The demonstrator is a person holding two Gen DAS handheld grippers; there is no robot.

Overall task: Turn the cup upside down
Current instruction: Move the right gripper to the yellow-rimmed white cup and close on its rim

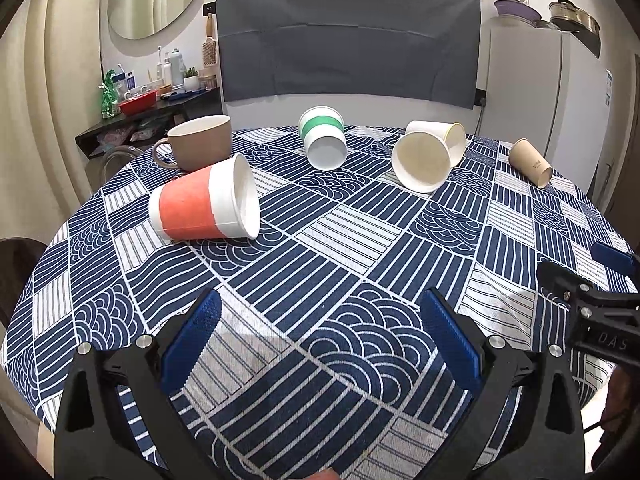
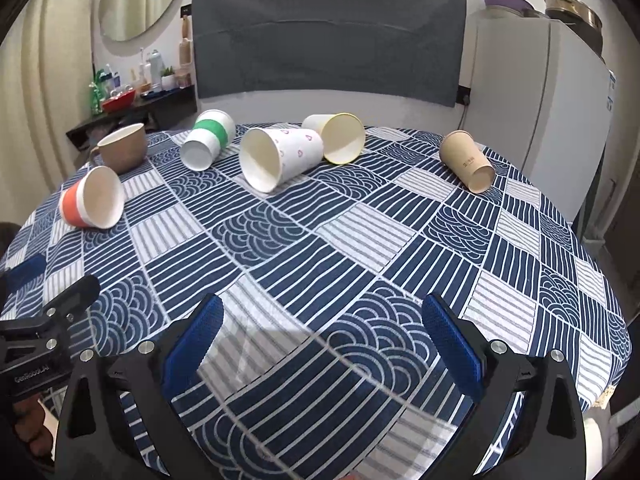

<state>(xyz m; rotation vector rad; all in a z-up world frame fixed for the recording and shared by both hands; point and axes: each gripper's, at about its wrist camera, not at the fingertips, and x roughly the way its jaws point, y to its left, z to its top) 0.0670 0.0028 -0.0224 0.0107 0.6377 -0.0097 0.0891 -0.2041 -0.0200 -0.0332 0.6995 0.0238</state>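
Several paper cups lie on their sides on the table: an orange-banded cup [image 1: 204, 206] [image 2: 93, 203], a green-banded cup [image 1: 323, 140] [image 2: 208, 139], a white patterned cup [image 1: 420, 160] [image 2: 280, 156], a yellow-lined cup [image 1: 452, 136] [image 2: 340, 136] behind it, and a tan cup [image 1: 531, 162] [image 2: 468, 160]. A brown ceramic mug [image 1: 200, 142] [image 2: 122, 148] stands upright at the left. My left gripper [image 1: 320, 336] is open and empty above the near table. My right gripper [image 2: 322, 340] is open and empty, also near the front, far from every cup.
The round table wears a blue and white patterned cloth [image 1: 344, 240] [image 2: 360, 240]. A grey covered screen [image 1: 348, 48] stands behind it, a white fridge [image 2: 536, 120] at right, a cluttered dark shelf [image 1: 152, 108] at left. The right gripper's body [image 1: 592, 312] shows beside the left.
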